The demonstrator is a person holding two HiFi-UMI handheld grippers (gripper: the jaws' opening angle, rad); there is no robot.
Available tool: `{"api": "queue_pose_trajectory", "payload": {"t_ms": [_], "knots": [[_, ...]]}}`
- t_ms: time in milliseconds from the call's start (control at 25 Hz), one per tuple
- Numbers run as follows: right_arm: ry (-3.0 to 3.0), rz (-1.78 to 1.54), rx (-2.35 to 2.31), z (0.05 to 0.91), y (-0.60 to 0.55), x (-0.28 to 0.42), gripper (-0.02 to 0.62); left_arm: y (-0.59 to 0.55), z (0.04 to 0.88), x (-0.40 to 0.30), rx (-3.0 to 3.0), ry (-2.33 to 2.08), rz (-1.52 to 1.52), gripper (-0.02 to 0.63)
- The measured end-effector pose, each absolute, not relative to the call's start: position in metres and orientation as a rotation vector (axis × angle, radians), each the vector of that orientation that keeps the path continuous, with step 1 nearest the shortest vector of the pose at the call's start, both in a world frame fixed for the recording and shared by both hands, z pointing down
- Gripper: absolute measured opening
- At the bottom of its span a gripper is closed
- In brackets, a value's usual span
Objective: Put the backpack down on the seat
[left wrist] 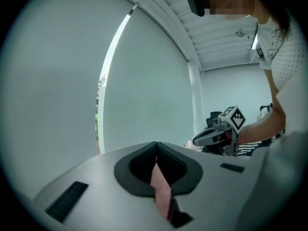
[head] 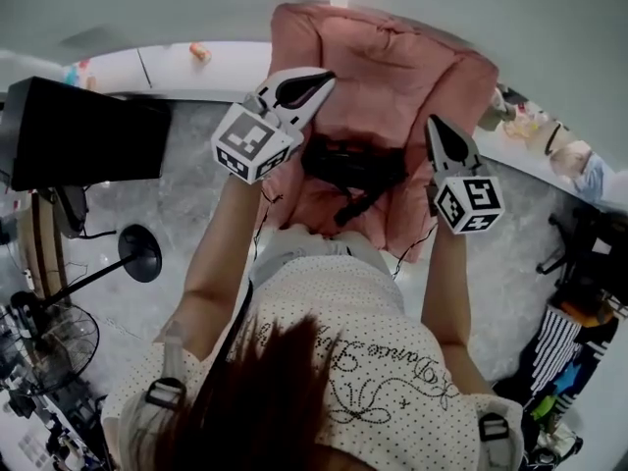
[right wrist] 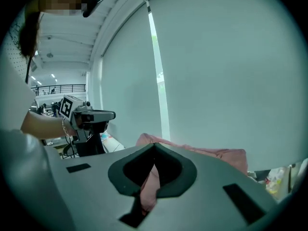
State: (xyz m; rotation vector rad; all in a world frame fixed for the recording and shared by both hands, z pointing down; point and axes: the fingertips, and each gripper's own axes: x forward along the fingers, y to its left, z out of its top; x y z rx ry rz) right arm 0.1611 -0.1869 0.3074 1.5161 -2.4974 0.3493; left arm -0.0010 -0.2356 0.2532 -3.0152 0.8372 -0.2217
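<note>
My left gripper point(head: 306, 86) and right gripper point(head: 441, 137) are closed, empty; the black backpack point(head: 353, 170) lies between them, below, on the pink seat point(head: 316, 209)

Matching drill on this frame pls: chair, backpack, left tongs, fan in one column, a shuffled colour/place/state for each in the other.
Things:
1. chair
2. backpack
3. left tongs
4. fan

Descriptions:
a. black, lying on the seat
b. shut, held up in the air
c. pink
d. on the floor, far left

Pairs: 1-c, 2-a, 3-b, 4-d
</note>
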Motion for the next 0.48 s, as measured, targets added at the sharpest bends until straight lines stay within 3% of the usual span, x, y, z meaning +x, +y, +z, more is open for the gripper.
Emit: {"api": "queue_pose_trajectory", "payload": {"t_ms": [480], "knots": [[-2.547, 0.108, 1.599, 0.250, -0.192, 0.161, 0.012, -0.232, 0.226, -0.015, -2.926, 0.953, -0.091, 0.004]]}}
